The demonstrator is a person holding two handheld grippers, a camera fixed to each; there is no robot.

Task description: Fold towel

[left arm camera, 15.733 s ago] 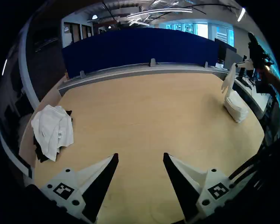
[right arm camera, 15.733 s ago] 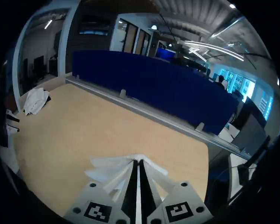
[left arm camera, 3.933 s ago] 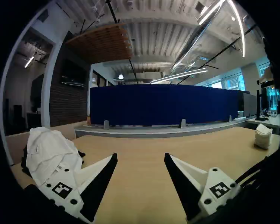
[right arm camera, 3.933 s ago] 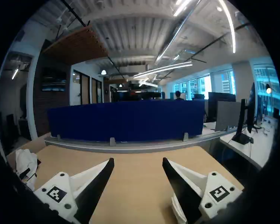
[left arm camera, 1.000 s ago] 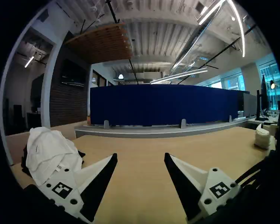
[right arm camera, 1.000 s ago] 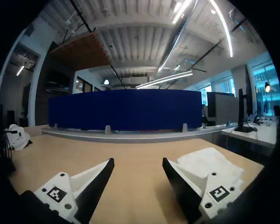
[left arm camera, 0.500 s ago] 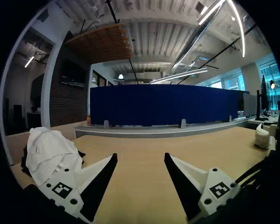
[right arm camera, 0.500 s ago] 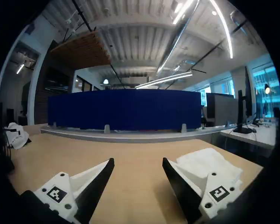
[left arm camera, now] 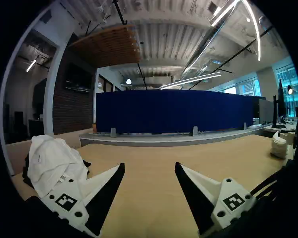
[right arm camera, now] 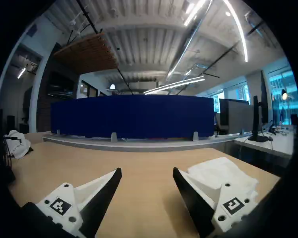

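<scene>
A heap of crumpled white towels [left arm camera: 51, 162] lies on dark cloth at the left end of the wooden table [left arm camera: 157, 158], just left of my left gripper [left arm camera: 149, 174], which is open and holds nothing. A stack of folded white towels [left arm camera: 279, 144] rests at the table's far right. In the right gripper view that folded stack [right arm camera: 222, 172] sits close behind the right finger of my open, unloaded right gripper [right arm camera: 147, 178], and the crumpled heap [right arm camera: 17, 144] is far off to the left. Both grippers rest low over the table.
A blue partition [left arm camera: 177, 111] on a grey rail runs along the table's far edge. Desks with monitors [right arm camera: 264, 119] stand to the right beyond the table's end. Bare tabletop [right arm camera: 149, 162] stretches between the two towel piles.
Nothing has visibly changed over the last second. Much earlier, my right gripper was shut on a folded towel over the table's right end; it is now open beside the folded stack.
</scene>
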